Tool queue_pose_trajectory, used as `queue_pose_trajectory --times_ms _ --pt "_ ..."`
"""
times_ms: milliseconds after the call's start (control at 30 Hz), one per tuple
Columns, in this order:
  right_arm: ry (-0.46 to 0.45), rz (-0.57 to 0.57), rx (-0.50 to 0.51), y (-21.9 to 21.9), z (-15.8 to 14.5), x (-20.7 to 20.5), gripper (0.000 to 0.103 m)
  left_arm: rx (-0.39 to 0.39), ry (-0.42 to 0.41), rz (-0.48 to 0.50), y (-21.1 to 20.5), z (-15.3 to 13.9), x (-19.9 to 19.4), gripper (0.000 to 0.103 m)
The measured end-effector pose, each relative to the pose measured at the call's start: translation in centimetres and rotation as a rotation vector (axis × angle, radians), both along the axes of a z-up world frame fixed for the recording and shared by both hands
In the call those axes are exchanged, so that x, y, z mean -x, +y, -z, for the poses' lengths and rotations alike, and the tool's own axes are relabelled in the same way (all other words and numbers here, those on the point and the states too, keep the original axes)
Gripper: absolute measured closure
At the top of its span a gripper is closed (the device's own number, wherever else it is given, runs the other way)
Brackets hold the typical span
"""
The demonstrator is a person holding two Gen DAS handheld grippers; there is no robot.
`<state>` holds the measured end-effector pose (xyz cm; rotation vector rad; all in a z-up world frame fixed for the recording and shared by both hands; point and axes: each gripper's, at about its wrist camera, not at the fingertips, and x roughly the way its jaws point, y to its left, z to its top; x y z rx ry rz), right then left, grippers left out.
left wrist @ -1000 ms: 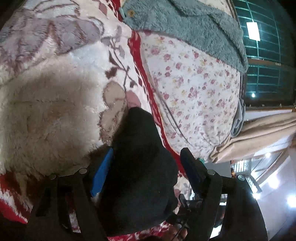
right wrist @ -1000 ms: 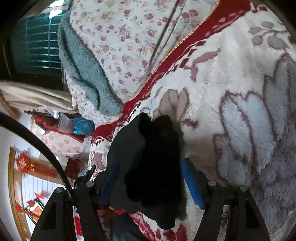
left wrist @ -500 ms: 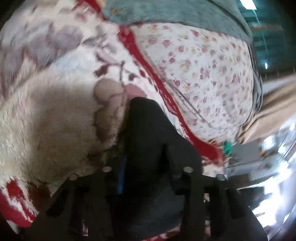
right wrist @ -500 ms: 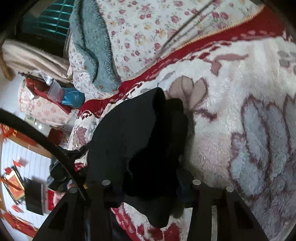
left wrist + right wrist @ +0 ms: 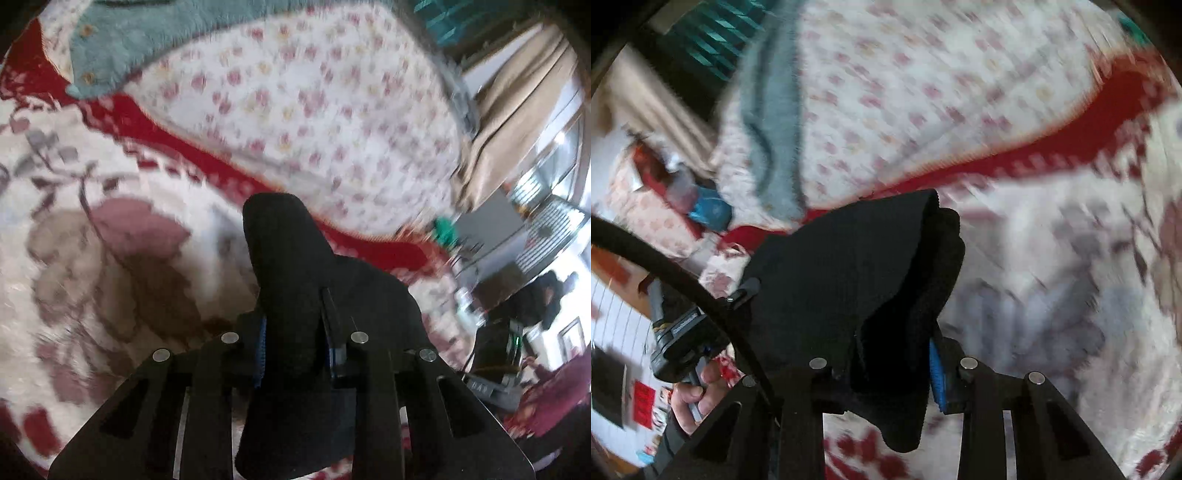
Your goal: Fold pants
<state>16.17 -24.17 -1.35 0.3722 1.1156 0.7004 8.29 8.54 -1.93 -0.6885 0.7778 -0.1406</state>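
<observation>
Both my jaws have just closed, gripping the black pants above the fleece blanket; next, carry this edge across.

A home bedroom — plush floral blanket, flowered quilt, curtain by the window.

Matt black knit pants, plush fleece blanket, fuzzy teal garment, smooth floral cotton quilt
</observation>
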Motion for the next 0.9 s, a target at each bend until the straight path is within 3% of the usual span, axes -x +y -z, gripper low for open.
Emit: queue_pose_trajectory --times_ms 67,100,167,200,233,333,433,567,733,900 --pt "0.196 0.027 -0.059 -1.2 3.8 -1.3 0.064 -0.074 0.098 -0.018 -0.6 1.8 -0.8 0.073" --pt "0.238 0.043 -0.125 -1.9 4.6 -1.7 0.064 -0.077 0.092 -0.025 -0.6 1.7 -0.8 0.070" --pt "0.259 0.054 -0.161 -2.4 5.0 -1.9 0.062 -0.108 0.083 -0.039 -0.6 1.4 -0.7 0.056" --pt "0.253 0.053 -0.153 -2.3 4.8 -1.9 0.061 -0.148 0.100 -0.063 -0.6 1.4 -0.7 0.040" --pt "0.242 0.053 -0.145 -2.4 4.6 -1.8 0.060 -0.153 0.113 -0.089 -0.4 1.5 -0.6 0.034" --pt "0.144 0.106 -0.114 -2.9 2.6 -0.8 0.059 -0.121 0.094 -0.114 0.4 1.2 0.0 0.034" --pt "-0.006 0.232 -0.144 -5.5 0.0 1.1 0.059 -0.260 0.021 -0.193 0.2 -0.7 1.8 0.033" --pt "-0.148 0.372 -0.195 -8.4 -2.5 3.9 0.059 -0.440 -0.023 -0.159 -2.5 -2.0 4.2 0.032" --pt "-0.268 0.246 -0.117 -6.0 -5.1 7.9 0.059 -0.605 -0.127 -0.027 -8.1 -3.0 7.8 0.032" --pt "-0.367 0.040 0.023 -1.4 -5.9 13.9 0.058 -0.680 -0.108 0.041 -11.1 -2.1 9.0 0.032"
